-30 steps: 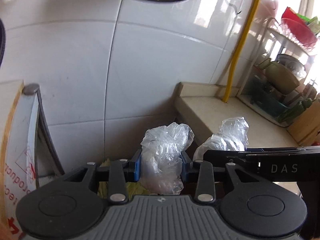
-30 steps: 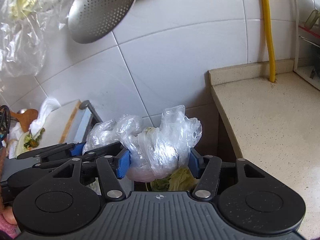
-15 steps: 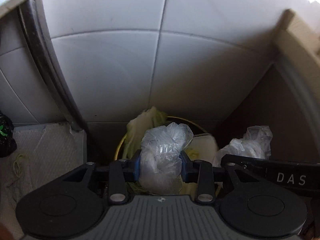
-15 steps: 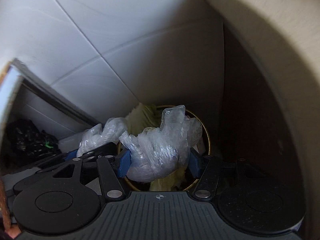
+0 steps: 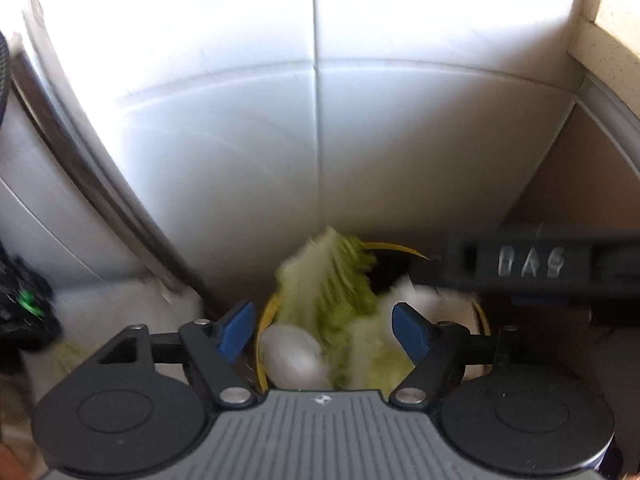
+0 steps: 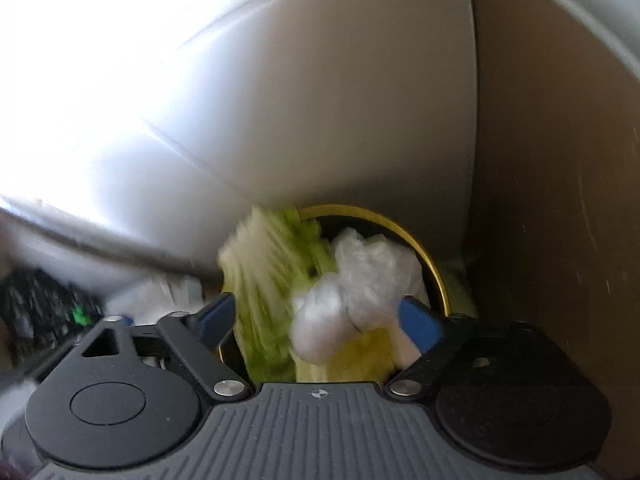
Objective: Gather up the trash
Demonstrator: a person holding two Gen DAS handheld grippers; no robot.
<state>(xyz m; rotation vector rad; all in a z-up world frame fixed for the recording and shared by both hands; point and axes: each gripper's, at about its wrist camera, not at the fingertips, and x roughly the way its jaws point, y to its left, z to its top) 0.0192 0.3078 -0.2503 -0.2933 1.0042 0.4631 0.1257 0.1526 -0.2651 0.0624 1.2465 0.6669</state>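
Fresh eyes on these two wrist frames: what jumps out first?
The pale green cabbage leaves sticking up out of the yellow-rimmed bin, wedged in the corner between the white tiled wall and the brown cabinet side. Next, crumpled clear plastic bags lying on the leaves in the bin. Both the left gripper and right gripper sit just above it, jaws open and empty.

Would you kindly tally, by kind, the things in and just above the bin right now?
crumpled plastic bags: 2
cabbage heap (blurred, leaves not countable): 1
bin, yellow-rimmed: 1
grippers, both open, left gripper and right gripper: 2
Total: 6
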